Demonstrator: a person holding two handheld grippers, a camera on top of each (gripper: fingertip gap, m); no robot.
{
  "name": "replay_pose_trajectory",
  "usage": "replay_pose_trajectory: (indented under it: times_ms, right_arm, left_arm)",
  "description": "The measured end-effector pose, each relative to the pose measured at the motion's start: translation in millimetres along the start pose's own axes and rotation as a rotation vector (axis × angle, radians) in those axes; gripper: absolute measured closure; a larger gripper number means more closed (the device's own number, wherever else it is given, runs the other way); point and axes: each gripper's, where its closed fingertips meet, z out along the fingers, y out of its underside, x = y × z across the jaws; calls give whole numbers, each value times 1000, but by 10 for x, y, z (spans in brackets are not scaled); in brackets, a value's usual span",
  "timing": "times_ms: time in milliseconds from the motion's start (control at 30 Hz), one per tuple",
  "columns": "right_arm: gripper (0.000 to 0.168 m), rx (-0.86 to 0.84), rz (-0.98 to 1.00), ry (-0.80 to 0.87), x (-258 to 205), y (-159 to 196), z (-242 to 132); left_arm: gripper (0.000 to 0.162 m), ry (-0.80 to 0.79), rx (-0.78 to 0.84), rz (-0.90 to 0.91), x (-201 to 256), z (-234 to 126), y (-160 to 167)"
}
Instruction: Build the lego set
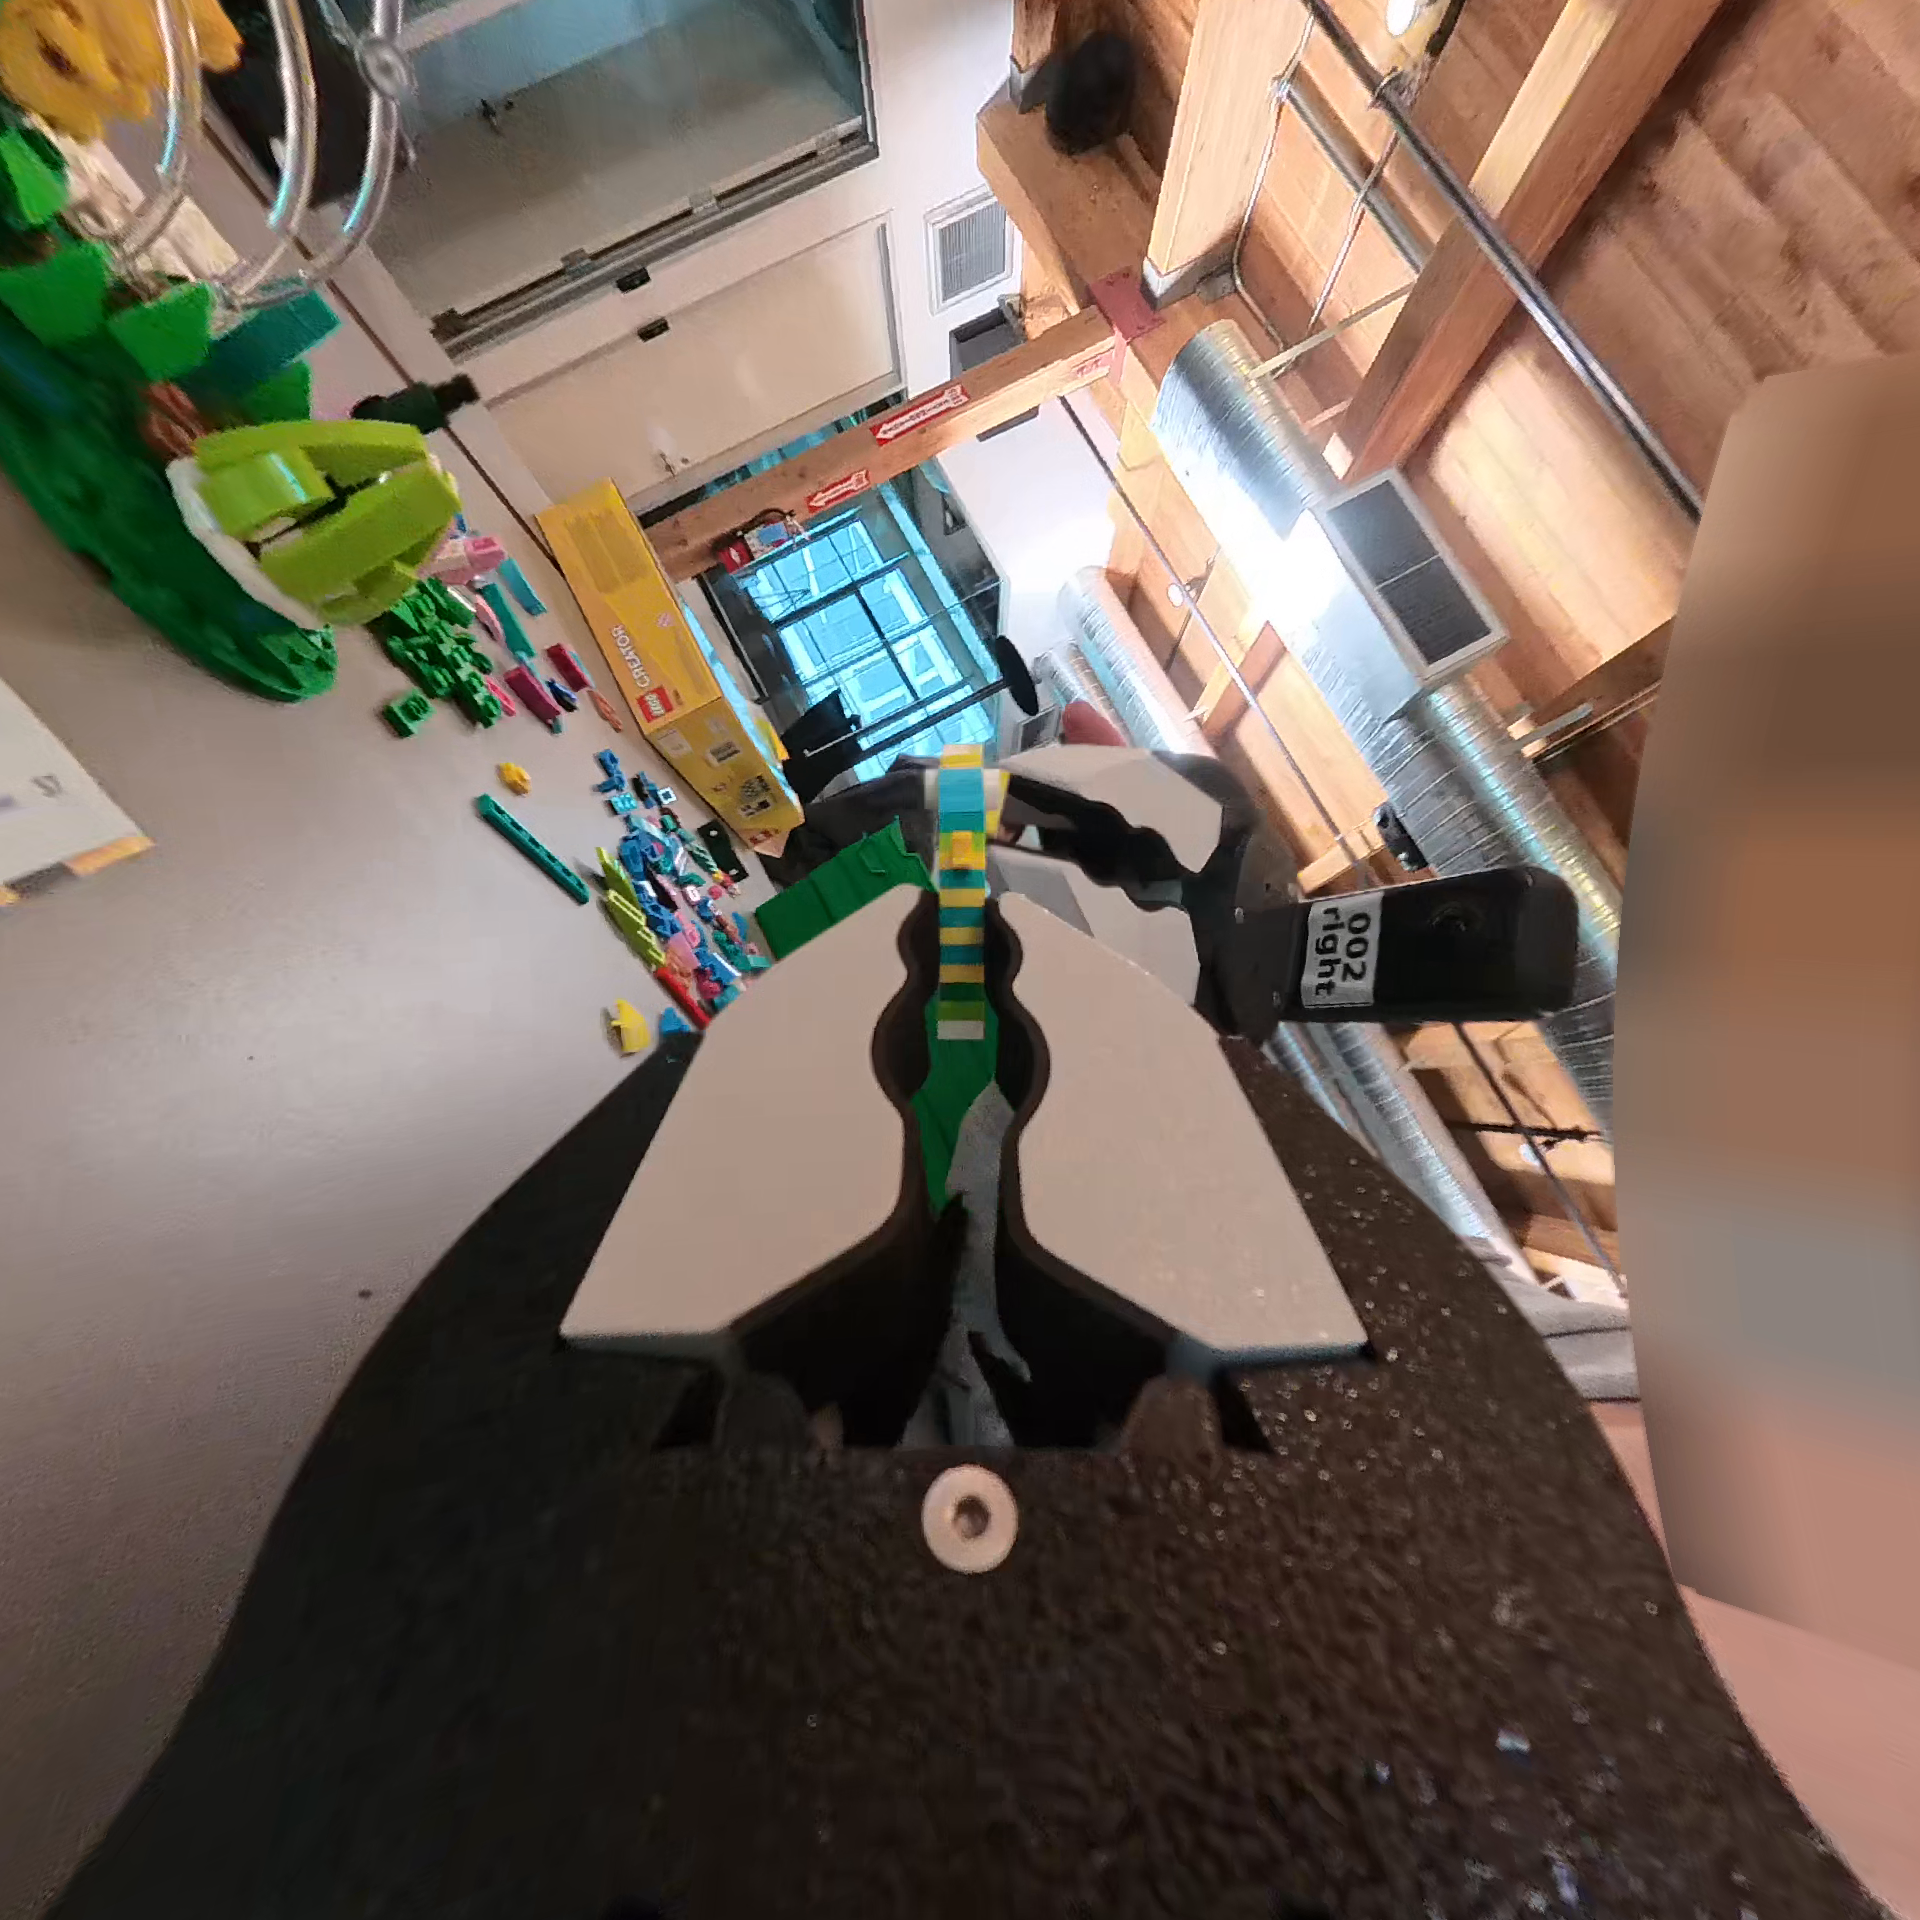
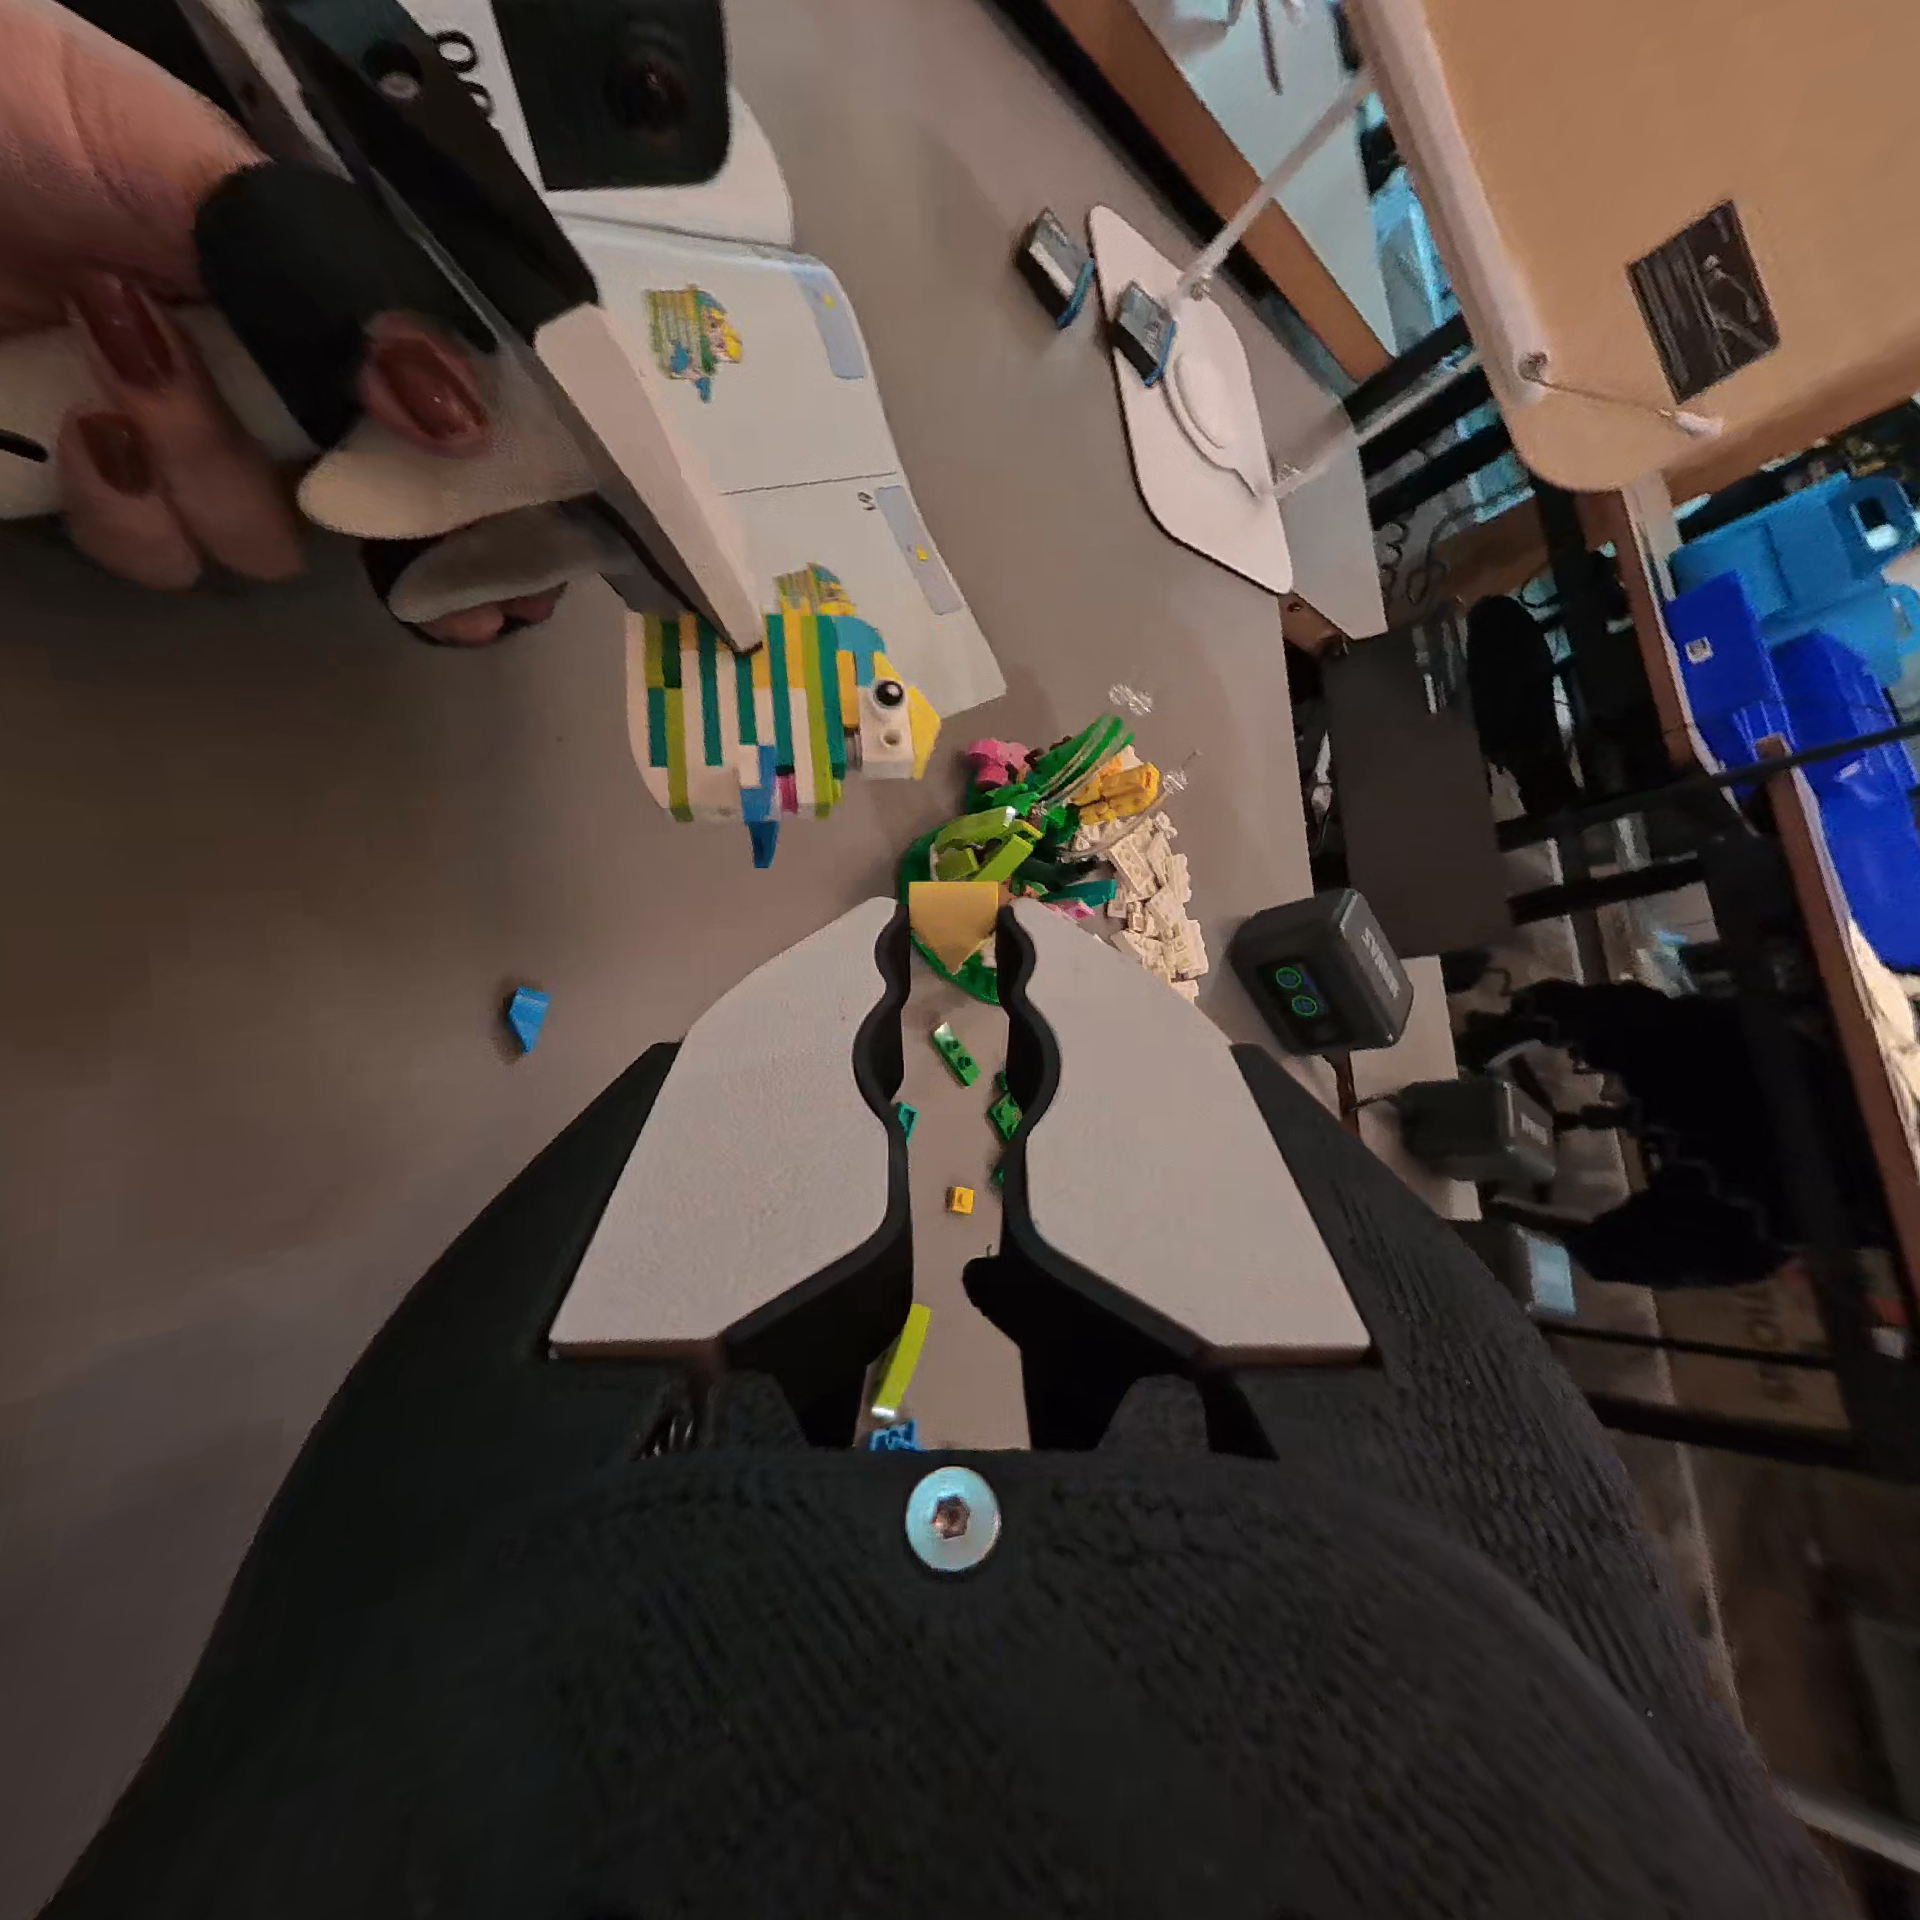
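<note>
A striped fish model (image 2: 769, 717) in teal, yellow, lime and white is held above the grey table. My left gripper (image 1: 961, 909) is shut on it; in the left wrist view the fish (image 1: 958, 821) shows edge-on between the fingers. The left gripper (image 2: 727, 623) also shows in the right wrist view, pinching the fish's top edge. My right gripper (image 2: 953, 920) is shut on a small yellow wedge brick (image 2: 943, 909), to the lower right of the fish and apart from it. In the left wrist view the right gripper (image 1: 1023, 831) sits just behind the fish.
An open instruction booklet (image 2: 810, 436) lies under the fish. A green plant model (image 2: 987, 831) and a white brick pile (image 2: 1153, 894) lie beyond. A loose blue brick (image 2: 528, 1016) lies left. Loose bricks (image 1: 665, 894) and a yellow box (image 1: 649, 649) sit on the table (image 1: 260, 1039). There is about 6 cm between the tips of the two grippers.
</note>
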Motion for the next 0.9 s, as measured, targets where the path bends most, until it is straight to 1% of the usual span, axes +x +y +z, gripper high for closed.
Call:
replay_pose_trajectory:
  times_ms: [33, 133, 200, 400, 533, 733, 900]
  right_arm:
    - [154, -6, -17, -20, -15, -24, -8]
    - [154, -15, -31, -90, -49, -84, -13]
    - [154, -16, -4, -126, -51, -112, 15]
    - [154, -39, 17, -192, -85, -127, 123]
    - [154, -64, 37, -250, -162, -62, 190]
    - [154, -96, 54, -292, -246, 3, 262]
    - [154, -145, 65, -308, -286, 78, 304]
  left_arm:
    - [155, 5, 18, -12, 0, 1, -7]
    - [154, 9, 72, -70, -34, -20, -37]
    - [155, 4, 84, -106, -66, -35, -25]
    - [154, -37, 105, -106, -124, -36, -3]
    - [155, -60, 69, -135, -164, -25, 72]
    - [154, -109, 20, -133, -242, 1, 151]
    - [154, -130, 9, -132, -277, 7, 166]
